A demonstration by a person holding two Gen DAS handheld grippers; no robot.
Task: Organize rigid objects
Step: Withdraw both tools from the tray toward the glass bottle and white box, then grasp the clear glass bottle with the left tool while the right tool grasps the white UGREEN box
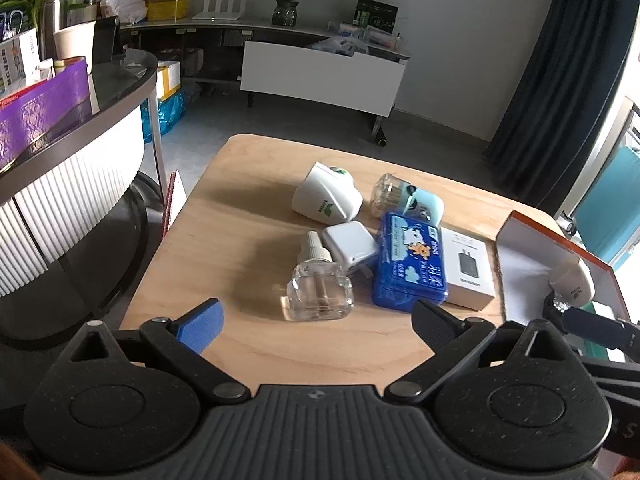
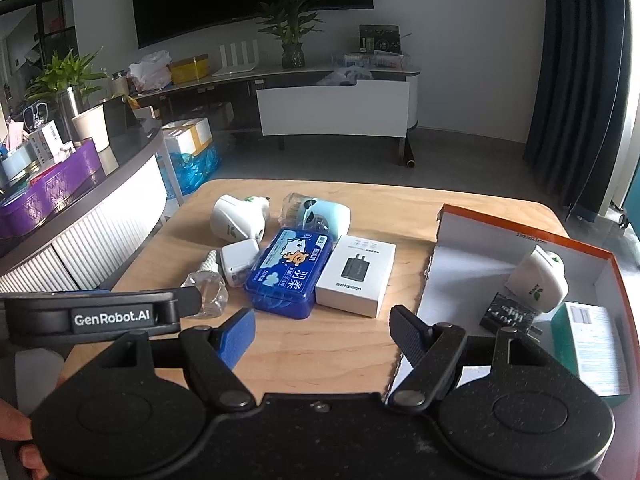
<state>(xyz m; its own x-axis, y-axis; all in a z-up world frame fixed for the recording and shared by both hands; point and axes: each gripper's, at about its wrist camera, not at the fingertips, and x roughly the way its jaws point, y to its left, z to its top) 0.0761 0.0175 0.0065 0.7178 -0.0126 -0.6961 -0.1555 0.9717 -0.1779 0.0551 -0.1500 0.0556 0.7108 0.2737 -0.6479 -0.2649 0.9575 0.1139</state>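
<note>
On the wooden table (image 1: 240,208) lie a clear glass bottle (image 1: 318,285), a white charger cube (image 1: 350,248), a blue tin (image 1: 410,262), a white charger box (image 1: 468,266), a white plug-in device (image 1: 326,196) and a pale blue device (image 1: 426,202). An orange-rimmed box (image 2: 472,256) at the right holds a white plug-in device (image 2: 538,278), a black item (image 2: 506,314) and a green-white carton (image 2: 592,340). My left gripper (image 1: 316,324) is open just short of the bottle. My right gripper (image 2: 322,332) is open, below the blue tin (image 2: 290,270) and white box (image 2: 356,274).
A curved dark counter (image 1: 80,128) with a purple box (image 1: 44,108) stands at the left. A low TV console (image 2: 332,108) and potted plant (image 2: 292,44) stand across the floor. Dark curtains (image 2: 576,80) hang at the right.
</note>
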